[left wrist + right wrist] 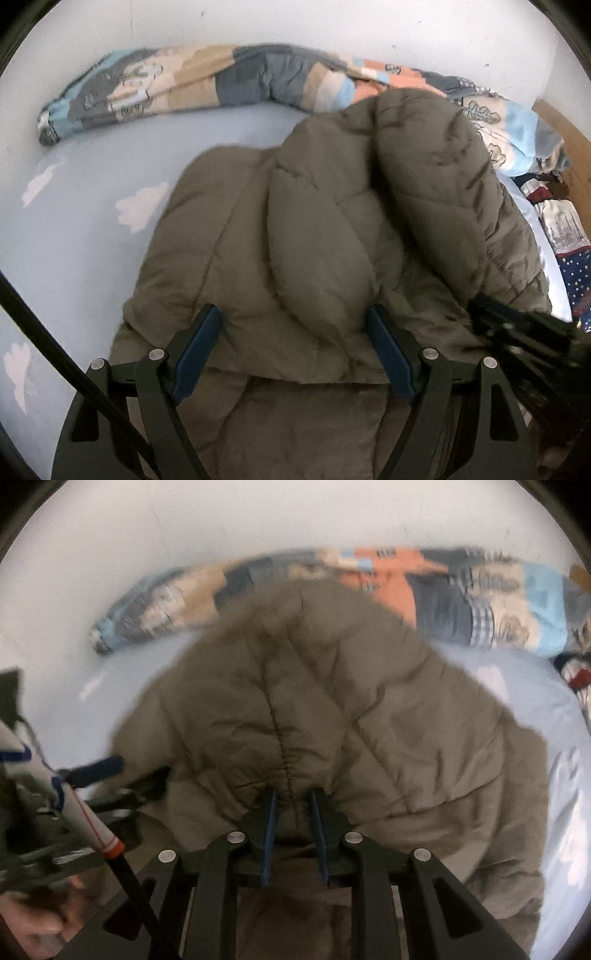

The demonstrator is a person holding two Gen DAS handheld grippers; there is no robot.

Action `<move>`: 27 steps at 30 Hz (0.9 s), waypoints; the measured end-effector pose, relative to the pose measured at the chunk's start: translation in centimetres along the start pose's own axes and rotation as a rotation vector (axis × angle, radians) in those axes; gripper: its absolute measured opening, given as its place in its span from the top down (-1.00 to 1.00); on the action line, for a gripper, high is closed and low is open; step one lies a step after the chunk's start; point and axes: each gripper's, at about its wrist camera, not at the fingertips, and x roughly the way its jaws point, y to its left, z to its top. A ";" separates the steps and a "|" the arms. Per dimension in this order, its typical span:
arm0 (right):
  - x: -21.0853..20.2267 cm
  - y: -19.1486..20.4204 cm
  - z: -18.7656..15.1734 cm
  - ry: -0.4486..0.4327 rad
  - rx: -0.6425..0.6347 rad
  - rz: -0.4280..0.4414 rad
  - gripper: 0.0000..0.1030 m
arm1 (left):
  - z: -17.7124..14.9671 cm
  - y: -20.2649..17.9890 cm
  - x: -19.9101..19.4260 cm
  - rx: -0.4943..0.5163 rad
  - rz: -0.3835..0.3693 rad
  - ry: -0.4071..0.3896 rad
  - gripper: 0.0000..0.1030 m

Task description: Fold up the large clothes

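Pale blue cloud-print bed sheet (92,236); olive quilted jacket (314,229) lying on it, rolled patchwork quilt (207,85) behind

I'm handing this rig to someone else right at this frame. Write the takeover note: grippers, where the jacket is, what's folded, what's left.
Left gripper: jaws wide, a thick puffy fold of the olive quilted jacket bulging between the pads; whether they press it is unclear.
Right gripper: jaws narrow, pinching a bunched seam of the jacket near its close edge.
Jacket: on the light blue cloud-print sheet, in front of the rolled patchwork quilt by the wall.
Done: parts are turned over onto the body, lumpy.
Left: probably square it up, flatten it, then release.
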 end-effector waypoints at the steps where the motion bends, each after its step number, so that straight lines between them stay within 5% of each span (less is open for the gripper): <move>1: 0.7 -0.5 0.0 0.007 0.031 0.016 0.60 | 0.0 0.1 0.0 -0.003 -0.005 0.000 -0.56; 5: -0.7 -1.3 0.1 0.003 0.076 0.052 0.60 | 0.1 0.0 -1.3 -0.002 -0.012 -0.026 -0.56; 14: -10.8 -3.5 -3.1 -0.100 0.147 0.018 0.39 | 0.1 -0.1 -5.5 0.006 -0.041 -0.133 -0.56; 20: -13.4 -5.3 -6.8 -0.102 0.276 0.013 0.33 | -0.8 -1.1 -4.0 0.058 -0.030 -0.078 -0.56; 27: -9.3 -5.9 -9.4 0.044 0.265 -0.047 0.32 | -2.0 -1.5 0.1 0.076 0.015 0.067 -0.56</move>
